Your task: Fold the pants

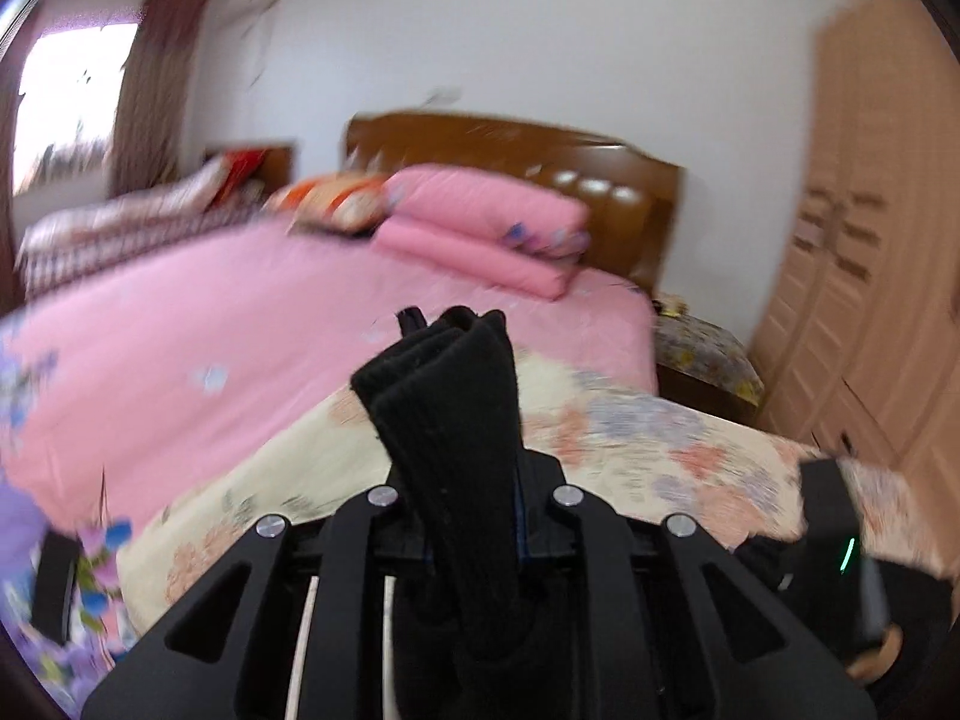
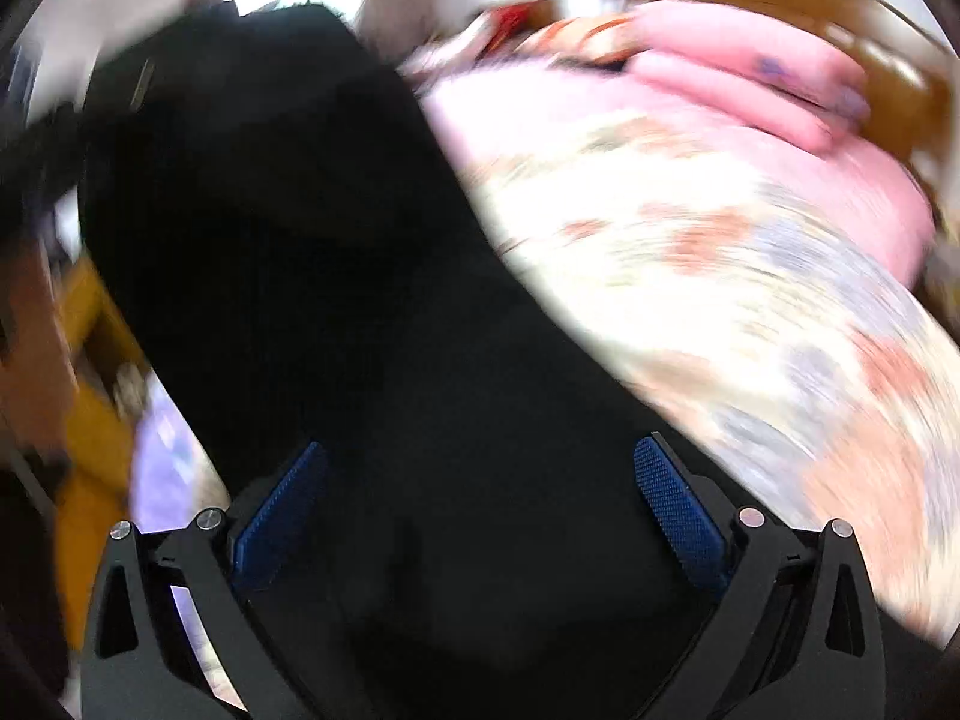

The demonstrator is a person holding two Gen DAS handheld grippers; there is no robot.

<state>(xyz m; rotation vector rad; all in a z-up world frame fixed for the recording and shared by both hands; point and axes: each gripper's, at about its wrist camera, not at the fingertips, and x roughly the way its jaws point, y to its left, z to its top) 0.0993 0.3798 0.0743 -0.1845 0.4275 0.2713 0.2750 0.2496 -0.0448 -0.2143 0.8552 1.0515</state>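
Observation:
The black pants (image 1: pixel 444 396) stand up as a bunched, ribbed roll out of my left gripper (image 1: pixel 462 480), which is shut on them above the bed. In the right wrist view the pants (image 2: pixel 288 228) fill the left and middle as a blurred dark mass, running down between the spread fingers. My right gripper (image 2: pixel 480 480) is open, its blue pads (image 2: pixel 282 516) far apart with the cloth lying between them, unclamped. The right gripper (image 1: pixel 834 528) also shows at the right edge of the left wrist view, low over the blanket.
Under both grippers lies a cream floral blanket (image 1: pixel 630 426) on a pink bed sheet (image 1: pixel 210 312). A folded pink quilt (image 1: pixel 498 222) sits by the wooden headboard (image 1: pixel 540 150). A bedside table (image 1: pixel 702 354) and a light wooden wardrobe (image 1: pixel 870 276) stand to the right.

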